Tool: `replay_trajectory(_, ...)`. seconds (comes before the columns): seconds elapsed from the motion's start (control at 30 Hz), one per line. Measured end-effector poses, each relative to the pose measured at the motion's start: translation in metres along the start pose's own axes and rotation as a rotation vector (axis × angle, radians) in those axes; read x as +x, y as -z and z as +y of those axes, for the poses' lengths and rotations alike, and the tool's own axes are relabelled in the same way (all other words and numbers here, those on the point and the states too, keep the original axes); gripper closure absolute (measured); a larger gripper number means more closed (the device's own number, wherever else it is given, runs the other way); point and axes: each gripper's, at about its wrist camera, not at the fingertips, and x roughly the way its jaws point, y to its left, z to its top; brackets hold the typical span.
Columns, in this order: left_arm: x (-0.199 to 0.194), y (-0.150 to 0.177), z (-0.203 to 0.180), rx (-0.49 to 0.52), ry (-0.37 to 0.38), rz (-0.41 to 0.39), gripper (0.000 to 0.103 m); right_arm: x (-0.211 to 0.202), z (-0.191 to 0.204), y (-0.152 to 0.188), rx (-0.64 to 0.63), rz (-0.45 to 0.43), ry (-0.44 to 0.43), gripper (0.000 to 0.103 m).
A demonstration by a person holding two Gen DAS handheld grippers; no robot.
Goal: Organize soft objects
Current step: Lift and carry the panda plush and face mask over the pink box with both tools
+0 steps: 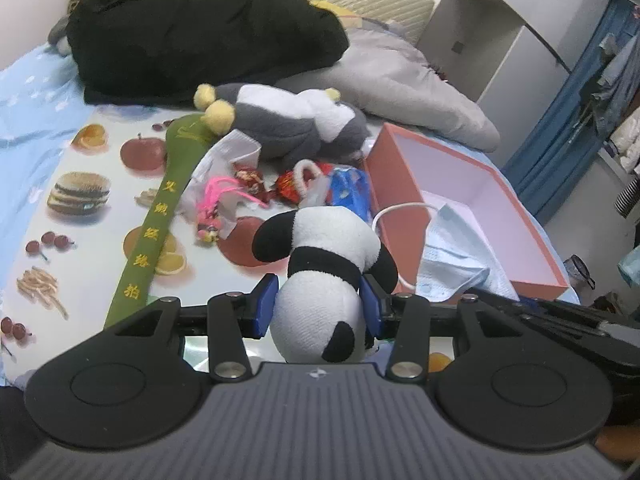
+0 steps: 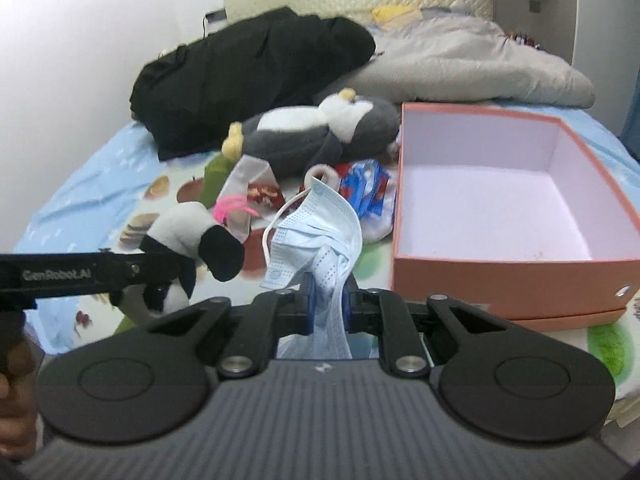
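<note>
The panda plush is being clamped between the blue pads of the left gripper. The blue face mask is being pinched by the right gripper, just beside the open pink box.

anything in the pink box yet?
No: in the right wrist view the pink box shows only its bare pale floor, while the face mask sits clamped in the right gripper.

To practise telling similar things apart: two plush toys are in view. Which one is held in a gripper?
The panda plush, black and white, clamped in the left gripper. The grey penguin plush lies free on the bed beside the pink box.
</note>
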Motion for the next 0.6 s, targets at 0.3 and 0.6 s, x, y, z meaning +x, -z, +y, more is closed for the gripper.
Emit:
replay_trajectory(0.3,-0.017,0.004,-0.038,0.049,0.076,-0.027,0.052,-0.050,-0.017,0.001,0.062,-0.079,0.039,0.087)
replay_trajectory(0.6,-0.010,0.003,-0.077,0.096,0.169,-0.004,0.052,-0.077,-0.043,0.004,0.126,-0.113,0.112,0.087)
